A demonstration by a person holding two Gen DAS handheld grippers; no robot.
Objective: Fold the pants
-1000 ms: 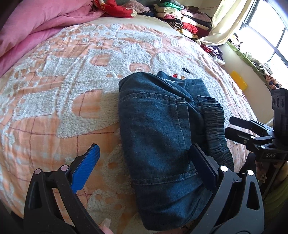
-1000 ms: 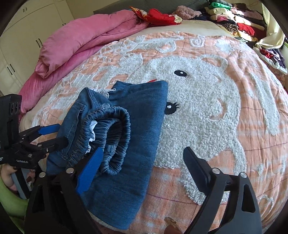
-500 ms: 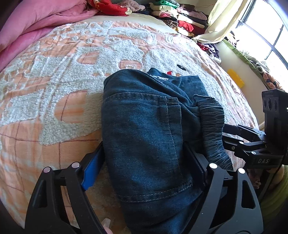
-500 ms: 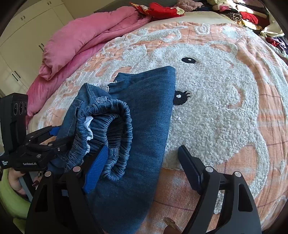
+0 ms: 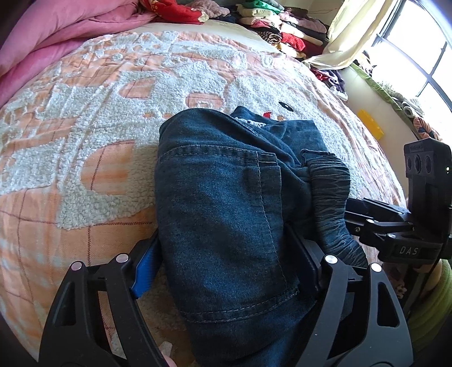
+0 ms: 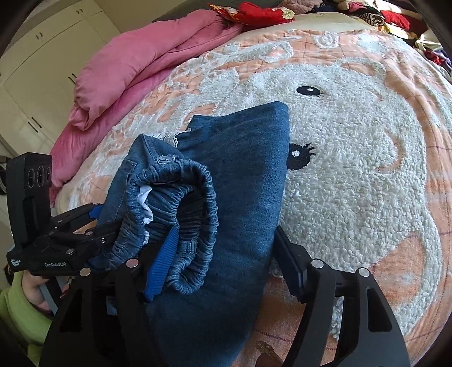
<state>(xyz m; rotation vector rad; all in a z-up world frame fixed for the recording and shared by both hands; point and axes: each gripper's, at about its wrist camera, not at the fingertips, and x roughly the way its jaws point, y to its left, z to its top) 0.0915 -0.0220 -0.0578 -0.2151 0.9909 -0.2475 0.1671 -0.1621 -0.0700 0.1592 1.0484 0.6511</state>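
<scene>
We see a pair of dark blue denim pants [image 5: 226, 214], folded into a thick, compact bundle, lying near the front edge of a bed whose peach-and-white fleecy blanket [image 5: 93, 118] shows a cartoon animal face. Our left gripper [image 5: 226, 262] reaches in from the near edge, and its jaws stand apart on either side of the bundle, one blue pad against its left flank and the dark pad against the pocket side; we judge this a squeeze across the bundle's width to keep the layers stacked, though we cannot tell how firmly it presses. In the right wrist view, our right gripper [image 6: 226, 259] straddles the other end of the same bundle, its jaws also apart, with the blue pad tucked against the gathered elastic waistband [image 6: 195, 220] and the dark pad on the outer side of the smooth folded panel. The waistband curls up into an open loop with a white tag showing inside it, so the fold there looks loose; we judge that the two grippers frame the bundle from both sides to compress and square it. A rumpled pink quilt [image 6: 141, 62] lies along the far left of the bed, and stacks of folded clothes [image 5: 282, 25] sit beyond it by the curtained window.
</scene>
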